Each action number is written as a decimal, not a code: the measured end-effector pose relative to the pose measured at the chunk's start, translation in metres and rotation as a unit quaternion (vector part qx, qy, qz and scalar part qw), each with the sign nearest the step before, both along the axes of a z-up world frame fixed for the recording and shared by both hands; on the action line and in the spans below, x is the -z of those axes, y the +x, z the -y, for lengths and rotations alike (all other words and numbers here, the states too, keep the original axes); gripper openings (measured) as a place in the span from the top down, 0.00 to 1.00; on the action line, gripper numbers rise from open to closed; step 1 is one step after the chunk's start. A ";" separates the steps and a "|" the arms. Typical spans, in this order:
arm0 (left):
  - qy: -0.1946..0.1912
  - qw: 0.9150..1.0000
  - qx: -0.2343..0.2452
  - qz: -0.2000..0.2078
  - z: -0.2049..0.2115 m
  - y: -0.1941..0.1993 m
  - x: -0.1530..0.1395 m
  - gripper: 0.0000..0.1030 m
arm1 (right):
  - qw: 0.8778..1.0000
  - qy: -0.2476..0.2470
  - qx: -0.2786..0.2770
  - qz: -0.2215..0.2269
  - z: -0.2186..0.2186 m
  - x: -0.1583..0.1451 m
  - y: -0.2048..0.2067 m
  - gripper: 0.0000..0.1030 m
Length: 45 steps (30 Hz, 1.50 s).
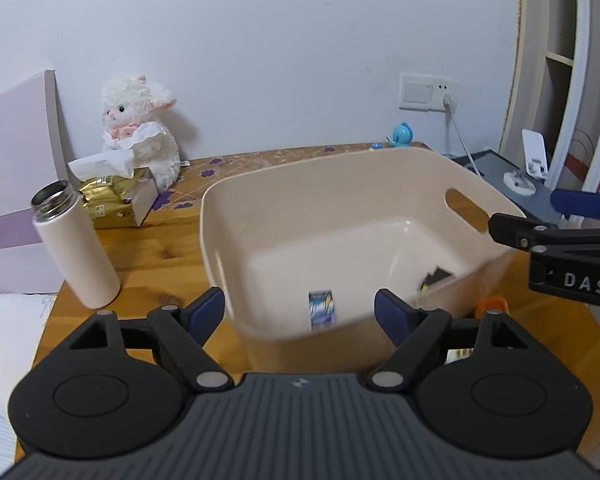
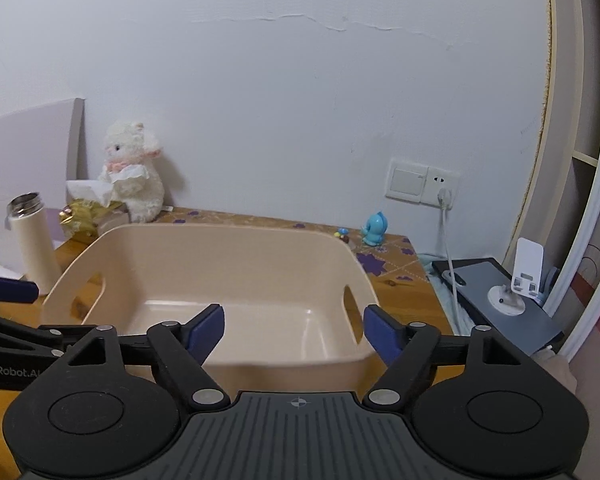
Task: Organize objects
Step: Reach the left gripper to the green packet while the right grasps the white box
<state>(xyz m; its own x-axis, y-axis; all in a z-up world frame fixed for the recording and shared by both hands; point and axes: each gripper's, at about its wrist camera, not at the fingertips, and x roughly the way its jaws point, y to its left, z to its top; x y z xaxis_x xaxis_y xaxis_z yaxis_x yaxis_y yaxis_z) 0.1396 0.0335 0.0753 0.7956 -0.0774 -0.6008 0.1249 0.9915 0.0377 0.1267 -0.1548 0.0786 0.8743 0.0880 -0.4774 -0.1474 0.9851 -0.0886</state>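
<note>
Flanking the bin [image 1: 236,240]: flask [image 1: 76,244], tissues [image 1: 112,196], perhaps wrappers.

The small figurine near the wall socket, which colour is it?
The figurine is light blue, clearest in the right wrist view.

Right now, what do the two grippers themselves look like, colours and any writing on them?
Both are the same build: the left gripper and right gripper have a ribbed grey base with a small crosshair mark, matte black round housings, black linkage arms with silver pivot pins, and dark blue pads. White lettering shows on their black sides: "DAS" on the right one, "enRobot.A" on the left. No cables visible.
</note>
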 end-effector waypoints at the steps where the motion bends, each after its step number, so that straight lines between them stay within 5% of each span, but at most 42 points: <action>1: 0.001 1.000 0.003 -0.002 -0.002 -0.005 0.001 0.18 | 1.000 -0.001 -0.003 -0.003 0.000 0.001 -0.005 0.21; 4: 0.000 1.000 0.009 -0.015 -0.007 -0.018 0.009 0.18 | 1.000 0.000 -0.012 -0.012 0.000 0.006 -0.022 0.15; 22: 0.009 0.993 0.035 -0.109 -0.036 -0.030 0.090 0.18 | 0.987 0.006 -0.063 -0.146 -0.013 0.100 -0.061 0.14; 31: 0.010 0.994 0.050 -0.101 -0.036 -0.028 0.109 0.18 | 0.981 0.014 -0.096 -0.167 -0.030 0.111 -0.065 0.13; 37: 0.034 0.995 0.070 -0.060 -0.029 -0.029 0.107 0.18 | 0.981 0.036 -0.104 -0.163 -0.036 0.106 -0.062 0.15; 45: 0.037 0.995 0.062 -0.067 -0.033 -0.026 0.107 0.18 | 0.974 0.028 -0.137 -0.178 -0.052 0.113 -0.061 0.20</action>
